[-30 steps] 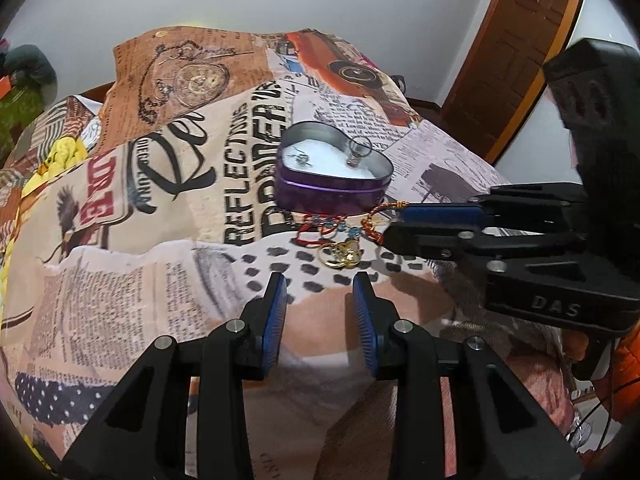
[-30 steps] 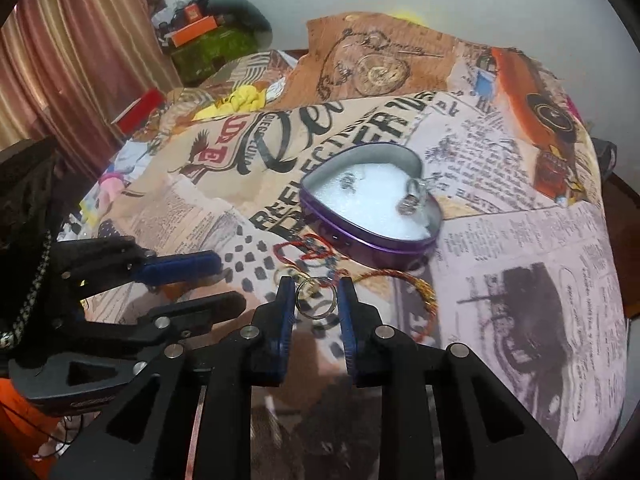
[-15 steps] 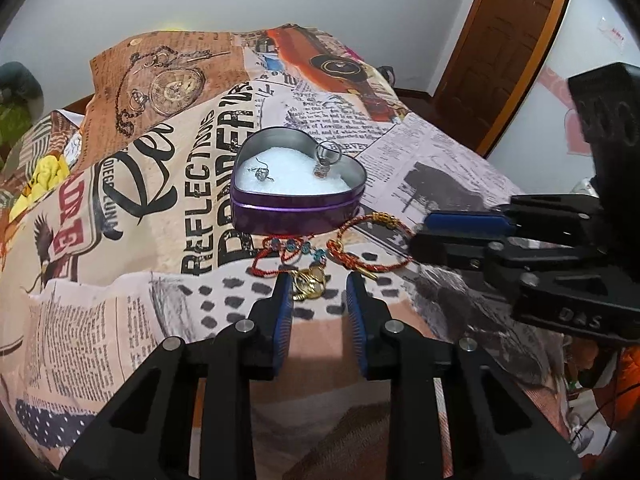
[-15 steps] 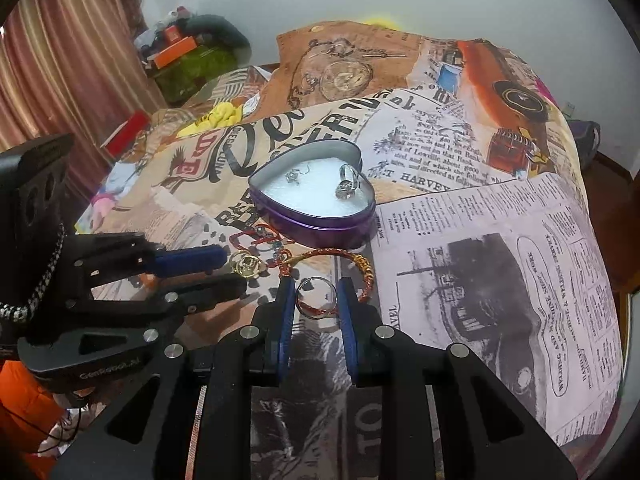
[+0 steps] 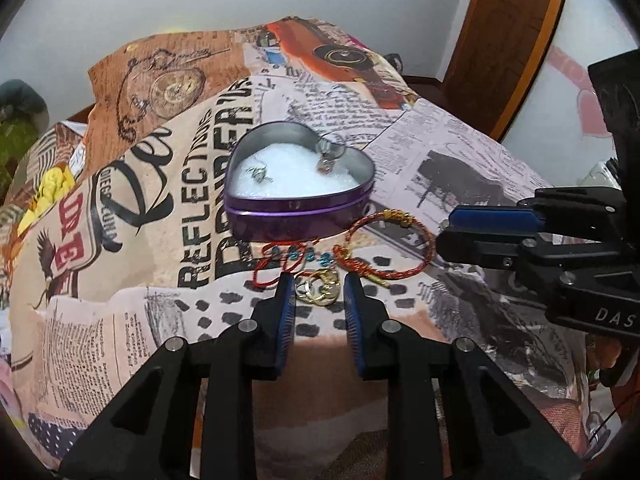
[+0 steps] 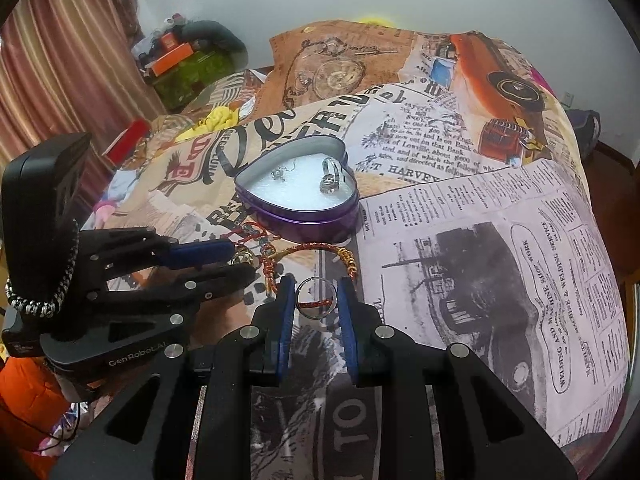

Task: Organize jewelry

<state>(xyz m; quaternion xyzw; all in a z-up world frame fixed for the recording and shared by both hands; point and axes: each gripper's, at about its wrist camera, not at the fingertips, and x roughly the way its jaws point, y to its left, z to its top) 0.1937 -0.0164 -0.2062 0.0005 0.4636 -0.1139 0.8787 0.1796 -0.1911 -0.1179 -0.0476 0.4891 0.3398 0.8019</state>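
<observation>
bedspread (image 5: 168, 320): left gripper (image 5: 318, 286) narrowed (gold ring (image 5: 320, 290) between)

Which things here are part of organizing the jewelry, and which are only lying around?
Part of the job:
- purple heart tin, two silver pieces inside
- silver ring in the right gripper
- gold rings between the left gripper fingers
- red-gold bracelet
- red beaded cord

Lying around:
- printed bedspread
- orange box
- curtain

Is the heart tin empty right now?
No, the heart tin holds a ring and another small silver piece on white padding.
</observation>
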